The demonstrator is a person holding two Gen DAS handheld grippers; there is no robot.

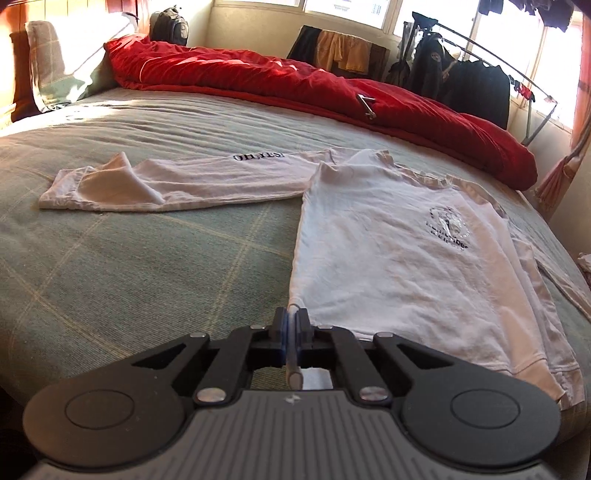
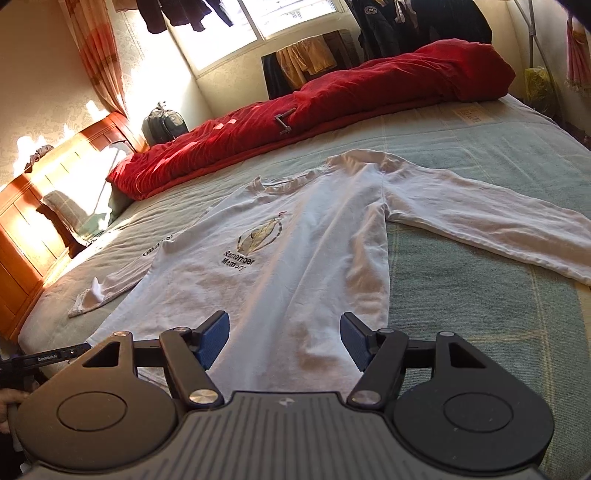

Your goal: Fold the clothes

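A white long-sleeved shirt (image 1: 388, 251) (image 2: 295, 258) printed "Remember Memory" lies face up, spread flat on the green checked bed (image 1: 129, 266). One sleeve (image 1: 184, 181), lettered "OH, YES!", stretches out to the left, its cuff folded over. The other sleeve (image 2: 480, 221) reaches right across the bed. My left gripper (image 1: 293, 314) is shut on the shirt's near left hem corner, with a pinch of white cloth between the blue pads. My right gripper (image 2: 284, 321) stands open just above the near hem, nothing between its fingers.
A red duvet (image 1: 295, 85) (image 2: 332, 107) is heaped along the far side of the bed. A pillow (image 1: 55, 66) and wooden headboard (image 2: 37, 229) stand at the head end, with a backpack (image 1: 169, 27) in the corner. A drying rack with dark clothes (image 1: 461, 74) stands by the window.
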